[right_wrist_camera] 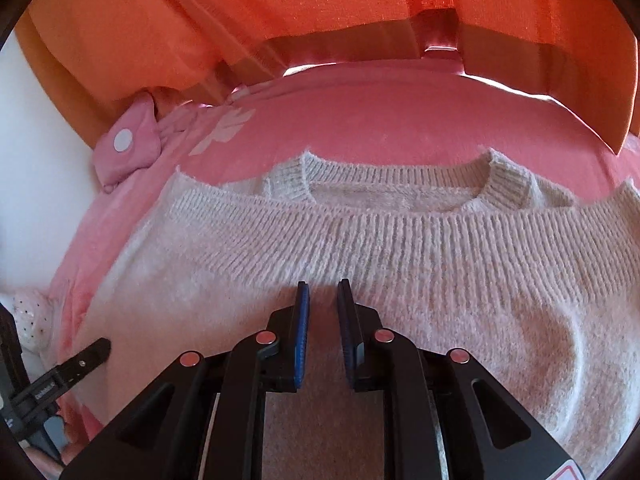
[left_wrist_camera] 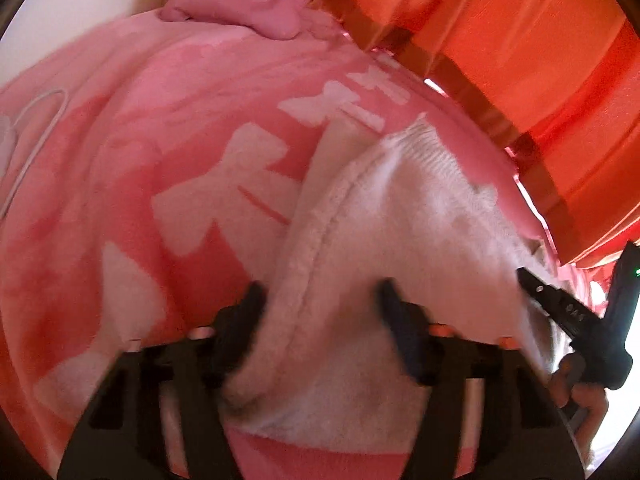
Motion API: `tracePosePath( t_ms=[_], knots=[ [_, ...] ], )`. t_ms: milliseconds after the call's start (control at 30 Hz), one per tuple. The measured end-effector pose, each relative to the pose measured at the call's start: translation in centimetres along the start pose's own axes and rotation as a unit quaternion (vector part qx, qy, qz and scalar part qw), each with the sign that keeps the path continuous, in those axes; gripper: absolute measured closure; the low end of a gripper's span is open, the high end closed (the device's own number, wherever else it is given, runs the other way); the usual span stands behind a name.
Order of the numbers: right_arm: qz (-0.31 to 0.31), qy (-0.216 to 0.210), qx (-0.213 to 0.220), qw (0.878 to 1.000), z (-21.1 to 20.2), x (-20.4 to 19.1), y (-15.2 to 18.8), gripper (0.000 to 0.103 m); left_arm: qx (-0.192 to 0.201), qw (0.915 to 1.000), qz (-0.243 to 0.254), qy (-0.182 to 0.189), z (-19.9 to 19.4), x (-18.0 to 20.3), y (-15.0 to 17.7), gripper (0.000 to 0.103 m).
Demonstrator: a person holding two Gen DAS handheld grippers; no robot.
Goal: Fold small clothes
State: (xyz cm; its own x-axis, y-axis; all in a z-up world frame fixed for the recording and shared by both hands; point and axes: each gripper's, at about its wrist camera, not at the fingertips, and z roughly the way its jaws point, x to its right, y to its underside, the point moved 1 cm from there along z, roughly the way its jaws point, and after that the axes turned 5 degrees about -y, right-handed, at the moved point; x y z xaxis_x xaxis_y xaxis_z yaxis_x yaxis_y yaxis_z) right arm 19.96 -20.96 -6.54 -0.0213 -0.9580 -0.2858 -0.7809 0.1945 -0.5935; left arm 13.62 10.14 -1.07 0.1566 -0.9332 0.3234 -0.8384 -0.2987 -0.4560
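A white knit sweater [right_wrist_camera: 360, 248] lies on a pink blanket [right_wrist_camera: 360, 120], its ribbed neckline on the far side. The left hand-held gripper [left_wrist_camera: 320, 300], fingers spread, straddles a raised fold at the sweater's left edge. The right hand-held gripper [right_wrist_camera: 323, 300] sits over the near middle, fingers slightly apart, pinching nothing.

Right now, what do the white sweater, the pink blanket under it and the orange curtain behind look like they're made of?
The sweater looks like a soft, fuzzy knit, wool or acrylic: ribbed rows show along the hem and neckline. The blanket seems to be plush fleece, matte with a blurred white bow print. The curtain appears to be a thin woven fabric, since light glows through it.
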Motion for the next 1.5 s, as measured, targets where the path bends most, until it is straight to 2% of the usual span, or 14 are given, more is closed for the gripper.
tracePosePath(
  t_ms=[33, 67, 267, 433, 567, 700, 767, 867, 933, 1033, 1200, 1367, 1467, 1500],
  knots=[
    [0.003, -0.004, 0.002, 1.000, -0.5, 0.2, 0.1, 0.087, -0.002, 0.9999, -0.007, 0.008, -0.3, 0.2, -0.2, 0.081],
    [0.007, -0.008, 0.005, 1.000, -0.7, 0.3, 0.1, 0.087, 0.002, 0.9999, -0.010, 0.011, -0.8, 0.5, -0.3, 0.085],
    [0.063, -0.007, 0.057, 0.996, -7.1, 4.2, 0.5, 0.079, 0.072, 0.9931, 0.036, 0.085, -8.1, 7.3, -1.6, 0.089],
    [0.131, 0.004, 0.139, 0.982, -14.8, 9.5, 2.1, 0.075, 0.109, 0.9674, 0.150, 0.173, -12.2, 20.1, 1.1, 0.089],
    [0.202, 0.022, 0.174, 0.964, -19.3, 14.5, 6.3, 0.067, 0.074, 0.9488, 0.222, 0.212, -10.7, 29.0, 6.1, 0.089],
    [0.274, 0.022, 0.173, 0.946, -21.2, 19.0, 9.5, 0.066, 0.001, 0.9464, 0.266, 0.183, -3.7, 34.2, 12.2, 0.088],
    [0.285, 0.020, 0.184, 0.941, -22.1, 19.9, 10.4, 0.066, -0.038, 0.9476, 0.259, 0.183, -1.4, 34.2, 14.8, 0.085],
    [0.283, 0.001, 0.191, 0.940, -22.5, 19.9, 11.0, 0.055, -0.002, 0.9454, 0.256, 0.202, -3.8, 32.2, 15.5, 0.072],
    [0.277, -0.026, 0.190, 0.942, -22.4, 19.3, 11.3, 0.047, 0.045, 0.9441, 0.272, 0.181, -6.7, 30.2, 15.3, 0.031],
    [0.257, -0.064, 0.179, 0.948, -21.6, 17.9, 10.4, 0.039, 0.093, 0.9367, 0.310, 0.133, -8.8, 26.9, 15.0, 0.017],
    [0.233, -0.092, 0.126, 0.960, -19.1, 15.4, 9.7, 0.034, 0.082, 0.9283, 0.362, 0.015, -5.3, 22.8, 15.5, 0.017],
    [0.236, -0.126, 0.084, 0.960, -16.3, 14.0, 9.1, 0.034, 0.063, 0.9406, 0.334, 0.001, -2.6, 20.8, 15.0, 0.021],
    [0.218, -0.109, 0.057, 0.968, -14.5, 13.2, 8.1, 0.037, 0.030, 0.9452, 0.325, 0.010, -1.8, 19.8, 15.4, 0.053],
    [0.194, -0.097, 0.053, 0.975, -13.9, 12.5, 7.5, 0.063, 0.020, 0.9468, 0.321, 0.012, -1.4, 19.5, 15.3, 0.065]
  ],
)
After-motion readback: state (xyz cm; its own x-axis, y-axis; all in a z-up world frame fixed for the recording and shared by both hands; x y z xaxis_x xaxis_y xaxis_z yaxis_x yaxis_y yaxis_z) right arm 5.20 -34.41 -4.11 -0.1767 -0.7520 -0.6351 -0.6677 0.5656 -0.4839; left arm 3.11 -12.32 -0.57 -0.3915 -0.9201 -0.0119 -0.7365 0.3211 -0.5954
